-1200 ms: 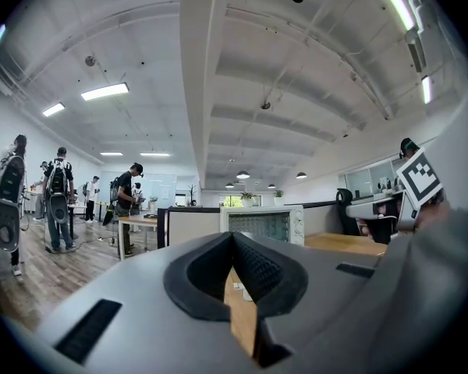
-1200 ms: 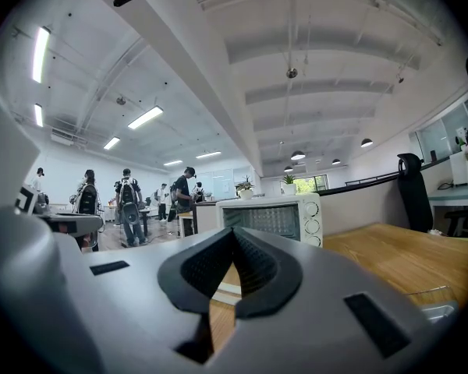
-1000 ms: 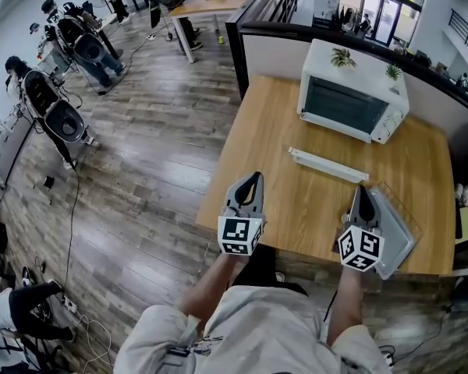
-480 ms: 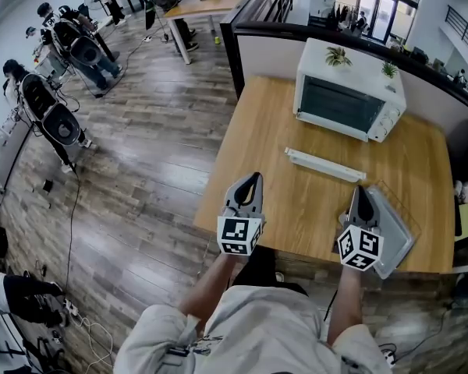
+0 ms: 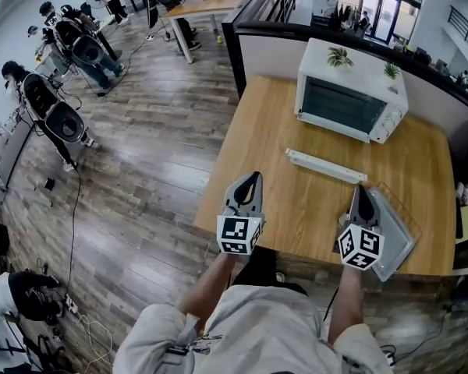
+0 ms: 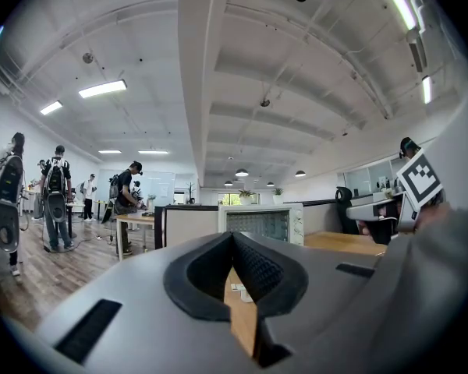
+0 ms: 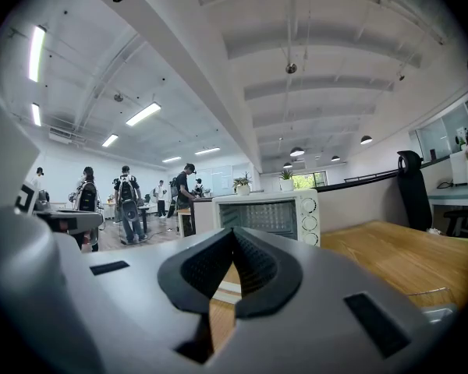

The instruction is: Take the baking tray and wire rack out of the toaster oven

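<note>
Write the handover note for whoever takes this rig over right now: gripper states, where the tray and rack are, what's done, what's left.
Left gripper: shut, empty, over the table's near edge.
Right gripper: shut, empty, above the baking tray.
Baking tray: on the table's near right corner; the wire rack seems to lie on it.
Toaster oven: at the far side, door shut. A long white piece lies in front of it.
Done: tray and rack appear to be out.
Left: probably nothing; whether the oven is empty can't be told through the door.
</note>
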